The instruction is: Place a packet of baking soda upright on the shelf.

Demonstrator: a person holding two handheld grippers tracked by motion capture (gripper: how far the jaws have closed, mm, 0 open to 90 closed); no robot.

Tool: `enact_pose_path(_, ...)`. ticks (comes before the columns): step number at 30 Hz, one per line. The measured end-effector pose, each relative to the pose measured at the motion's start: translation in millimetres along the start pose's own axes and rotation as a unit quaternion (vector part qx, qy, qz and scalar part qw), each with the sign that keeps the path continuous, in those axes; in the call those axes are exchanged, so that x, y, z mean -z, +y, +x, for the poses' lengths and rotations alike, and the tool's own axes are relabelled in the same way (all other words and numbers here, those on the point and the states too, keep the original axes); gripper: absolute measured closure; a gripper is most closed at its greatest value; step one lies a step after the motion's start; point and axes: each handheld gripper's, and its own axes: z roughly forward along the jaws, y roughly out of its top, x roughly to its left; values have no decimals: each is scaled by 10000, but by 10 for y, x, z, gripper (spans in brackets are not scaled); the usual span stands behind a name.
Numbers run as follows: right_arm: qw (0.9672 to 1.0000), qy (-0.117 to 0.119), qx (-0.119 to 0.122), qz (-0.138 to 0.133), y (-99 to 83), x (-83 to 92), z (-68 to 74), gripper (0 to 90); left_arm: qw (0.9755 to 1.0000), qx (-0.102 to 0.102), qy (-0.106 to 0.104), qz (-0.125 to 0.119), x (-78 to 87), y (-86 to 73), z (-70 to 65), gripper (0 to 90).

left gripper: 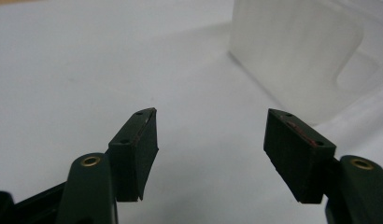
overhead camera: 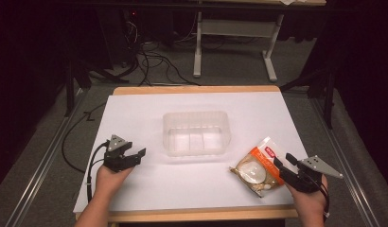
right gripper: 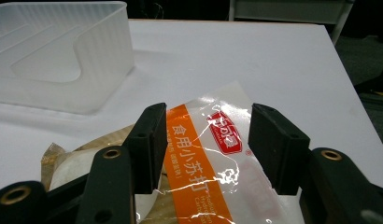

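Note:
A clear snack packet [overhead camera: 256,168] with an orange stripe and a red logo lies flat on the white table sheet at the front right. My right gripper [overhead camera: 283,161] reaches it from the right, and its jaws stand apart on either side of the packet's [right gripper: 203,154] sealed end without visibly pinching it. My left gripper [overhead camera: 137,157] rests near the sheet's left front with its jaws wide apart. Nothing lies between the left gripper's [left gripper: 210,140] jaws but bare sheet. A translucent plastic tub [overhead camera: 196,113] sits mid-table between both grippers.
The tub [left gripper: 297,51] stands just ahead and to the right of my left gripper, and the tub [right gripper: 63,56] is far left in the right gripper view. The white sheet [overhead camera: 135,113] covers a wooden table. Cables and a grey stand lie on the floor beyond.

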Motion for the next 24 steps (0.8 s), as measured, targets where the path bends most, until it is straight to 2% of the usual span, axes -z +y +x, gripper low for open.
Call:
enact_pose_path(1, 10000, 14, -3, -7, 1, -3, -11, 477, 9999, 20, -25, -124, 20, 14, -16, 342)
enact_pose_path(3, 10000, -37, -22, -18, 2, -8, -36, 467, 9996, -78, -25, -256, 54, 32, -56, 338)
enact_pose_path(7, 9999, -81, -96, -32, -5, 14, -77, 460, 9996, -237, -21, -161, 39, 24, -93, 330)
enact_pose_path(18, 9999, -99, -126, -51, -12, 44, -157, 459, 9995, -289, -50, -71, 22, 21, -103, 328)
enact_pose_path(20, 9997, -191, -87, -80, -7, 73, -173, 415, 9995, -283, -104, -78, 23, 23, -113, 328)
enact_pose_path(23, 9997, -196, -145, -77, -8, 93, -200, 408, 9993, -331, -121, -88, 25, 23, -127, 328)
enact_pose_path(24, 9994, -234, -258, -41, -25, 106, -242, 397, 9993, -347, -126, -91, 28, 24, -132, 328)
